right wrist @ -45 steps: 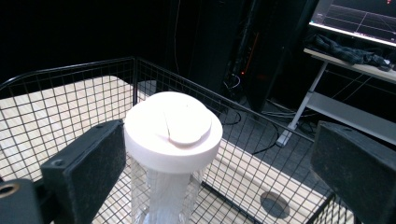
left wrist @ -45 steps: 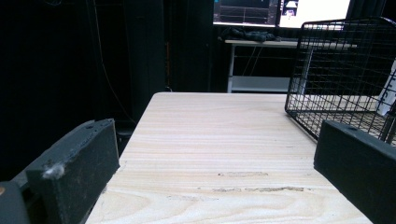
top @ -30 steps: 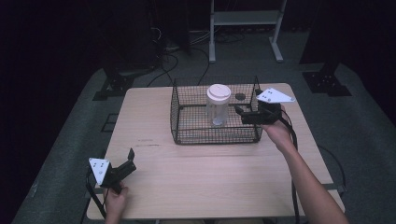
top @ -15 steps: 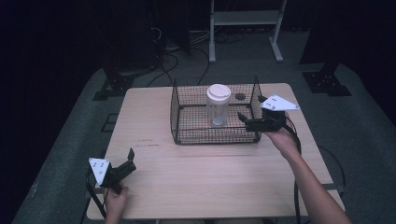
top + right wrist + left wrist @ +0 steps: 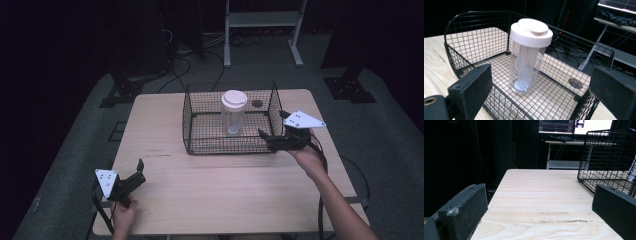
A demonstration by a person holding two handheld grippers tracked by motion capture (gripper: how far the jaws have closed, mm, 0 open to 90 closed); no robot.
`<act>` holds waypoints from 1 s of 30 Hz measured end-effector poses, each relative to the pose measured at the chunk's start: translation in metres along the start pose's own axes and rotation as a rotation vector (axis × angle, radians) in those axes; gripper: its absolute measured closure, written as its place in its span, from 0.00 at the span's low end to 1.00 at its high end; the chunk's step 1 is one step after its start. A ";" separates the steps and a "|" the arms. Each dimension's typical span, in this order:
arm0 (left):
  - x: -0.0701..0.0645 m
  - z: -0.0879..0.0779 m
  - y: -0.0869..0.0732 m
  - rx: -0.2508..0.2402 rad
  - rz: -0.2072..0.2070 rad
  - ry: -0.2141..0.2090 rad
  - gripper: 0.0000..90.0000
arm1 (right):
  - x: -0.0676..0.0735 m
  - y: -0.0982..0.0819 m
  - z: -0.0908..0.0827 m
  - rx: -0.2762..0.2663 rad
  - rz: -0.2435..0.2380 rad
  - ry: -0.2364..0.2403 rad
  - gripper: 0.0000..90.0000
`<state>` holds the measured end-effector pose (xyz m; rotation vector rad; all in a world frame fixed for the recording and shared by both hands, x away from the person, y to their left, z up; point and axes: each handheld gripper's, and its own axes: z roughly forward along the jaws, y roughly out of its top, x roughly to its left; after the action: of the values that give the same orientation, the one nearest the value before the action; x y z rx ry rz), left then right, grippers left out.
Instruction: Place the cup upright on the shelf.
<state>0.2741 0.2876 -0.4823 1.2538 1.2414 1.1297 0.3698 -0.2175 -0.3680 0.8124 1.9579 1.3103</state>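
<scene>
A clear bottle [image 5: 233,114] with a wide white lid [image 5: 531,29] stands upright on the floor of a black wire basket [image 5: 200,132], near the middle and touching none of the walls. The basket sits on the far half of the tabletop [image 5: 225,195]. The right gripper [image 5: 274,136] hovers at the basket's right-hand wall with its jaws spread wide and nothing between them, pointed at the bottle. The left gripper [image 5: 136,172] rests low at the near left corner of the tabletop, well apart from the basket, its jaws also spread and empty.

The step in hand looks like a reach for the bottle. To do it well, the right gripper should rise over the wire rim rather than push against the wall, come in level, and close on the clear body just under the lid, where the lid's overhang would stop a slip. The bottle is tall and narrow, so a sideways nudge could tip it.

Something pale sits inside the bottle, but what it is cannot be made out. A small dark disc [image 5: 575,83] lies on the tabletop beyond the basket, too small to identify. In the left gripper view the basket is cut off at the right edge.
</scene>
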 end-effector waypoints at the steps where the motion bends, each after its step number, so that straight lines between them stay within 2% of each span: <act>1: 0.000 0.000 0.000 0.000 0.000 -0.001 0.00 | 0.001 -0.002 -0.001 0.002 0.001 0.001 0.04; 7: 0.000 0.000 0.000 0.001 0.001 0.000 0.00 | 0.004 -0.011 -0.009 0.005 0.001 0.005 0.04; 9: 0.000 0.000 0.000 0.003 0.005 0.000 0.00 | 0.003 -0.014 -0.012 0.006 0.014 0.011 0.04; 30: 0.000 -0.001 0.000 0.006 0.009 0.002 0.00 | 0.006 -0.038 -0.040 0.003 0.018 -0.012 0.04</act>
<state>0.2735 0.2874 -0.4822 1.2638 1.2428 1.1350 0.3292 -0.2463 -0.3923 0.8392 1.9480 1.3107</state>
